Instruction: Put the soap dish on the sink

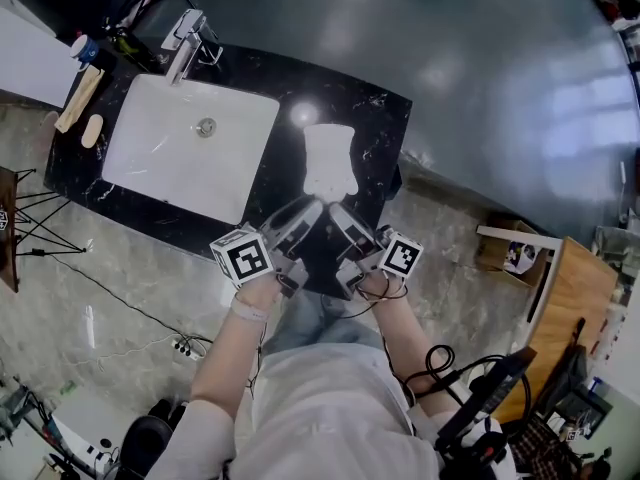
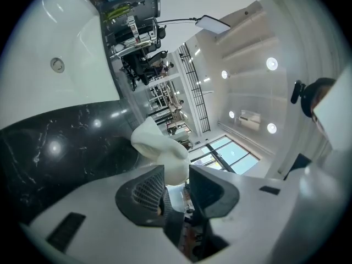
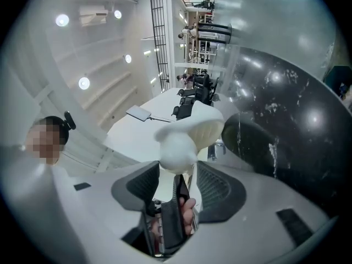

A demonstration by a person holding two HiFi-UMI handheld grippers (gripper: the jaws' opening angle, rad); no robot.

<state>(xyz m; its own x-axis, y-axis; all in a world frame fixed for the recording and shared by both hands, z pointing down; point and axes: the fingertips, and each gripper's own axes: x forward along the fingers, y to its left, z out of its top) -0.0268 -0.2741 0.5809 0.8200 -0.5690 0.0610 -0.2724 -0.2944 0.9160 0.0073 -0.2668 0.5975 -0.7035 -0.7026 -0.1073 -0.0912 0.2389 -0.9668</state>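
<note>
A white soap dish [image 1: 328, 158] hangs over the black marble counter [image 1: 385, 118], just right of the white sink basin [image 1: 165, 163]. Both grippers hold its near end. My left gripper [image 1: 305, 209] is shut on the dish from the left, and my right gripper [image 1: 339, 211] is shut on it from the right. In the left gripper view the soap dish [image 2: 162, 147] sits pinched between the dark pads of the left gripper [image 2: 177, 176], above the counter [image 2: 55, 147]. In the right gripper view the rounded end of the dish [image 3: 184, 136] rests between the jaws of the right gripper [image 3: 177, 175].
A chrome faucet [image 1: 186, 42] stands at the basin's far edge. On the counter's left end lie a soap bar [image 1: 91, 130] and a wooden piece [image 1: 78, 98]. A power strip [image 1: 184, 346] and cables lie on the floor; a wooden table [image 1: 575, 298] stands at the right.
</note>
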